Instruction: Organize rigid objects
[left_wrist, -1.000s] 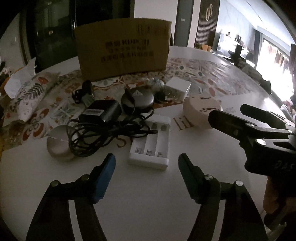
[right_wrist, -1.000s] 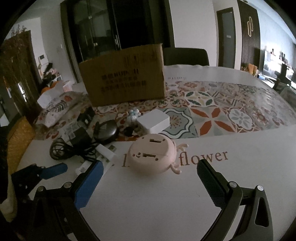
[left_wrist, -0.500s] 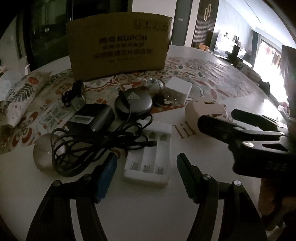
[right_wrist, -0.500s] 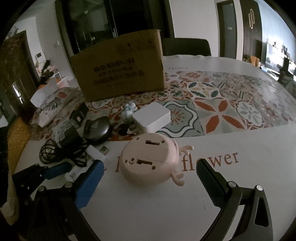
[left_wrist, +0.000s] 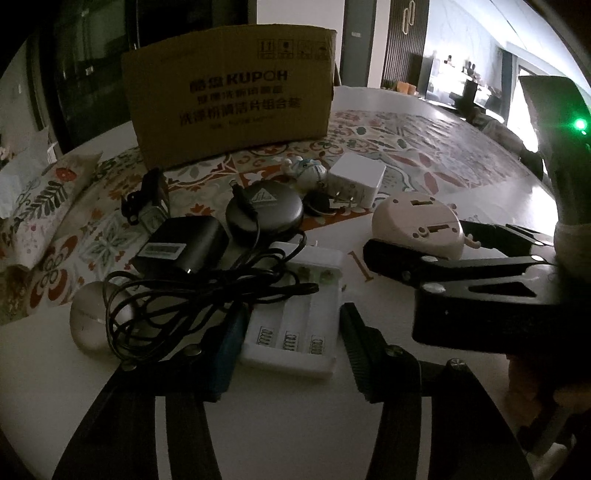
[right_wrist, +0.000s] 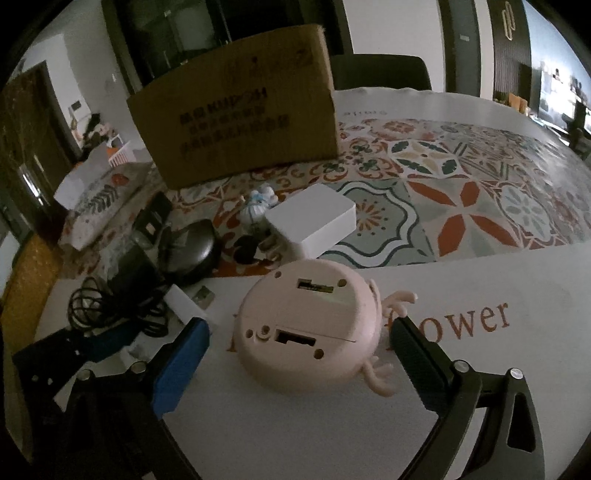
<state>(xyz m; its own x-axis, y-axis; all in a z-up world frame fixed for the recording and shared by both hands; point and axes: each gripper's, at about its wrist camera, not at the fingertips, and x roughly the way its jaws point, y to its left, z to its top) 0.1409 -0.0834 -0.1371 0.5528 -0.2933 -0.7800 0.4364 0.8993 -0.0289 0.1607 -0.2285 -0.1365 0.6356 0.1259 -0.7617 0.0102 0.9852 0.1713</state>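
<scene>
A white battery charger (left_wrist: 291, 325) lies on the table with black cable (left_wrist: 207, 291) draped over its far end. My left gripper (left_wrist: 291, 345) straddles its near end and its jaws are closing; the blue pad (left_wrist: 229, 343) is at the charger's left edge, while a thin gap shows at the black pad (left_wrist: 354, 343). A round pink gadget (right_wrist: 306, 332) with small antlers lies bottom-up. My right gripper (right_wrist: 299, 362) stands open around it, pads clear of its sides. The left wrist view also shows the right gripper (left_wrist: 443, 243) beside the pink gadget (left_wrist: 417, 221).
A cardboard box (left_wrist: 229, 107) stands at the back. In front of it lie a black adapter (left_wrist: 181, 243), a round black case (left_wrist: 266, 210), a white plug cube (left_wrist: 356, 177), a small figurine (left_wrist: 306, 171), a silver oval (left_wrist: 92, 321) and a floral tissue pack (left_wrist: 33, 206).
My left gripper moved forward until its fingers flank the battery charger, and its jaws narrowed. My right gripper came forward and down, so the pink gadget now sits between its fingers.
</scene>
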